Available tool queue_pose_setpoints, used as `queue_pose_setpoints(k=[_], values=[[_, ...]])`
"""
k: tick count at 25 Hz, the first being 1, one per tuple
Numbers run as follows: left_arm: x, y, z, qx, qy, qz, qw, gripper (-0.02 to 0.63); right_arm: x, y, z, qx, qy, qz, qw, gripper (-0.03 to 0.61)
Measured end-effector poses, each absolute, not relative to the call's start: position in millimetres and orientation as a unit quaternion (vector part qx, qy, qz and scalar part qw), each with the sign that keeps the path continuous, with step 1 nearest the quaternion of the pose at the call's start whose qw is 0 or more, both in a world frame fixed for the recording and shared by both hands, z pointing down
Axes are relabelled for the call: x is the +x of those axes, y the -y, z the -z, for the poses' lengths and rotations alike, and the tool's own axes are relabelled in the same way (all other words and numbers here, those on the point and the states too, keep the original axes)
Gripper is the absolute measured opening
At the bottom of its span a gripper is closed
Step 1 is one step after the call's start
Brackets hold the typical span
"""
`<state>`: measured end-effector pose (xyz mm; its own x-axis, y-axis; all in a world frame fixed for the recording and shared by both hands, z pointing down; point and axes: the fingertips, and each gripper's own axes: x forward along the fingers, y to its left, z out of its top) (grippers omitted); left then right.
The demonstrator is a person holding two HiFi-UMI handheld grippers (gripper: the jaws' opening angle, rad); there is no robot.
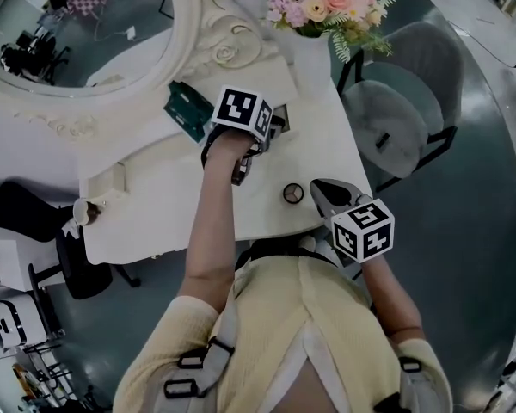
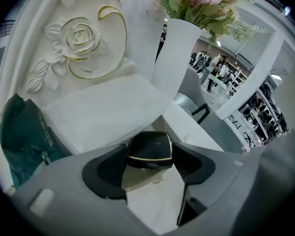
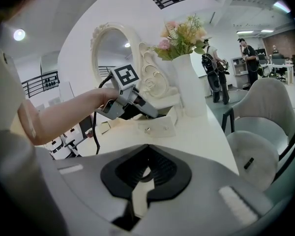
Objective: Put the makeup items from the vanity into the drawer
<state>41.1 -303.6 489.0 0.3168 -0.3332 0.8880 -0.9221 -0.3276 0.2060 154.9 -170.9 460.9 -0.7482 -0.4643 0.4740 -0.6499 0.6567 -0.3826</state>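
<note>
Hovering over the open drawer (image 3: 157, 127), the left gripper (image 2: 148, 157) pinches the compact (image 2: 149, 146) by its edges (a slim hold); a tilted release could bounce it out. Right gripper (image 3: 146, 173) is closed, empty.

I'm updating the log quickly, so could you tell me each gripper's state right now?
Left gripper: closed on the black compact.
Right gripper: closed, empty.
</note>
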Motion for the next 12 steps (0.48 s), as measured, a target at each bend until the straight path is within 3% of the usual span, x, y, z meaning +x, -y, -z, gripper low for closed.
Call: queue_pose_setpoints(k=[12], values=[[45.6, 300.7, -477.6, 0.745, 0.405, -0.372, 0.379, 0.308, 160.4, 174.5, -463.4, 0.314, 0.892, -0.278, 0.171, 0.001]])
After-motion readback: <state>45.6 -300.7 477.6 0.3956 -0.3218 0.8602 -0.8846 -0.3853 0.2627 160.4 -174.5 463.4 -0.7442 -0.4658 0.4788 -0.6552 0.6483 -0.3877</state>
